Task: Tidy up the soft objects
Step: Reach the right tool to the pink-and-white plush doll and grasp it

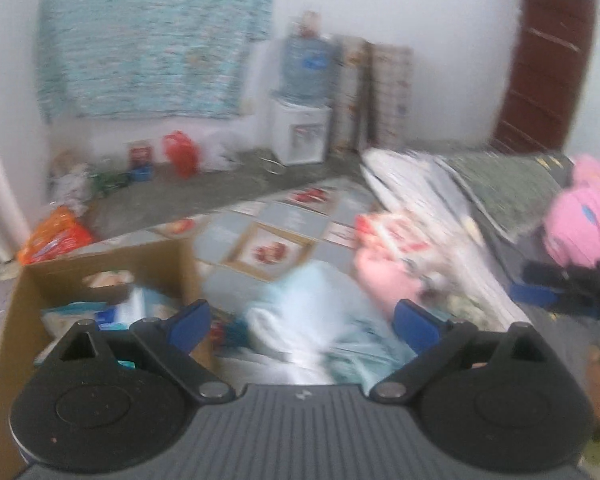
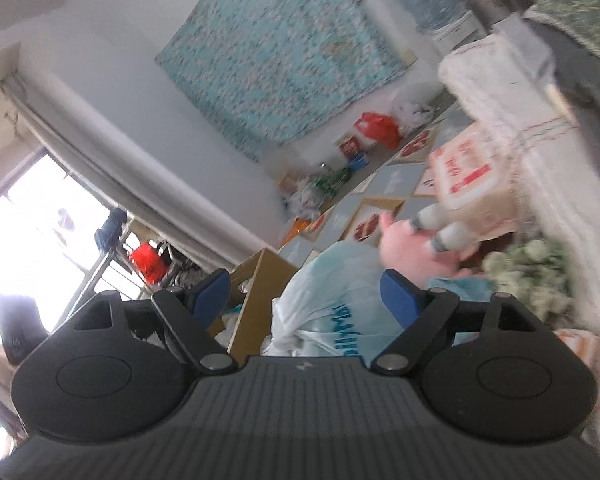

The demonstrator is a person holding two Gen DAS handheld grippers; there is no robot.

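My left gripper is open above a pale blue soft bundle on the floor. A pink soft toy lies just right of the bundle. A cardboard box with packets inside stands at the left. My right gripper is open and tilted; between its jaws shows a white plastic bag with blue lettering, with the pink toy beyond it. The right gripper also shows at the left wrist view's right edge, below a pink cloth. Both views are blurred.
A mattress with folded bedding runs along the right. A red-and-white packet leans against it. A water dispenser, a red bag and clutter line the far wall. An orange bag lies behind the box.
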